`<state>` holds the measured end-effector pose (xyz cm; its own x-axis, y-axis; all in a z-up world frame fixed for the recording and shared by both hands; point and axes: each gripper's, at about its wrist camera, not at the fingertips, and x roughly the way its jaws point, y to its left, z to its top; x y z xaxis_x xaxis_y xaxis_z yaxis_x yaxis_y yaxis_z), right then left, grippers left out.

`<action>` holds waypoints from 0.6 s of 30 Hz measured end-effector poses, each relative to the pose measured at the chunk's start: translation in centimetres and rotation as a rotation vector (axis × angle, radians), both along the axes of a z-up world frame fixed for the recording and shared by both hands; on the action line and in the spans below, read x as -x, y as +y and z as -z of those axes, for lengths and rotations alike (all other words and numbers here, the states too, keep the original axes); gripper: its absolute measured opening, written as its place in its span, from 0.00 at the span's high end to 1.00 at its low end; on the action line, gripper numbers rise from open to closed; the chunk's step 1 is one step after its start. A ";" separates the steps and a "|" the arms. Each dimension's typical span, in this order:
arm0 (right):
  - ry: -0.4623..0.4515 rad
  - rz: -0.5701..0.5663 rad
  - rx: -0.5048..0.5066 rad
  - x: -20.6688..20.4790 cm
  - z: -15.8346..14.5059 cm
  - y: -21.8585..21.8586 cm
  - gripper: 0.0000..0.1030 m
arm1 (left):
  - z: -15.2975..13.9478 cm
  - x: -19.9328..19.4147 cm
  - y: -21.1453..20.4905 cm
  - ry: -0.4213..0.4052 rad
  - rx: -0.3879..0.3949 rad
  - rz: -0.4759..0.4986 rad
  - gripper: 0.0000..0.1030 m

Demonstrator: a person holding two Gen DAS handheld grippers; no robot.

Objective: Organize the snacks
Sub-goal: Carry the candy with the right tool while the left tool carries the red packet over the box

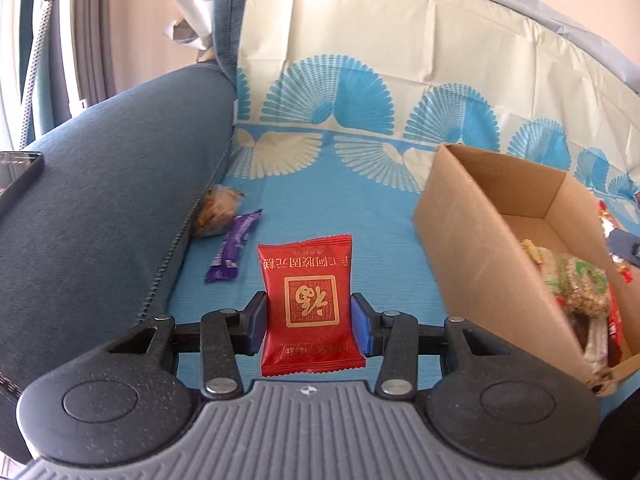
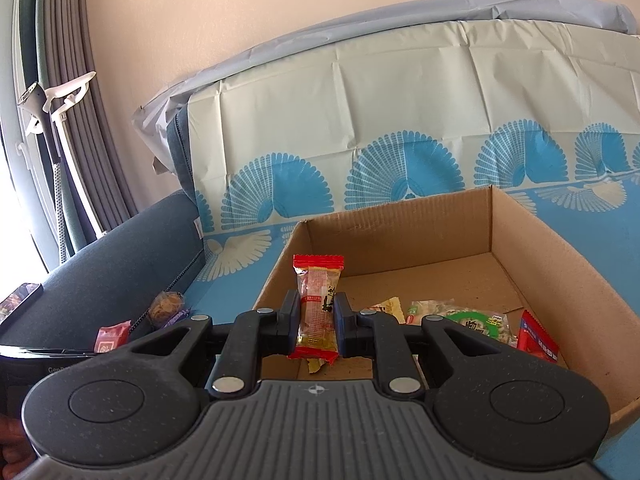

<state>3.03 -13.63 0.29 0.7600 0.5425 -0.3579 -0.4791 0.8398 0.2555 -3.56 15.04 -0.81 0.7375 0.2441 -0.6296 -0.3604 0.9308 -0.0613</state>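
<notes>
Packets are the load here: thin, light foil sachets that crumple and slide, so each is best taken across its flat middle, not by the crimped end seals. Left wrist view: the left gripper has its jaws pressed against both long edges of a red packet, which stands between the pads above the blue sofa cover. Whether it is lifted clear of the cover cannot be told. A purple bar and a clear-wrapped snack lie near the sofa arm, well apart from the cardboard box on the right. The box wall nearest the gripper is tall, so the packet likely needs to rise over its rim; open cover lies between them. A phone rests on the sofa arm. Right wrist view: the right gripper pinches a narrow yellow-and-red bar at mid-length, held upright above the near edge of the box. Several packets lie on the box floor, whose far half is bare, giving room for a drop. Soft contents probably tolerate only a light squeeze.
</notes>
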 end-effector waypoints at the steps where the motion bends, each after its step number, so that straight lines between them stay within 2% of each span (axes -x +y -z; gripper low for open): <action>1: 0.002 0.001 -0.006 -0.1 0.0 -0.1 0.82 | -0.2 -0.2 -0.3 -0.003 0.004 0.004 0.53; 9: 0.001 0.071 -0.055 -0.6 0.0 -1.5 0.82 | -3.4 -2.9 -4.1 -0.085 0.039 0.069 0.53; 18: -0.016 0.160 -0.103 -0.9 -0.1 -3.0 0.82 | -7.9 -4.7 -9.9 -0.202 0.028 0.217 0.53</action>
<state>3.92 -16.62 0.39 0.8447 0.4472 -0.2939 -0.3463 0.8755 0.3369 1.13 5.12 7.09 0.8815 0.0518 -0.4693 -0.1313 0.9817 -0.1383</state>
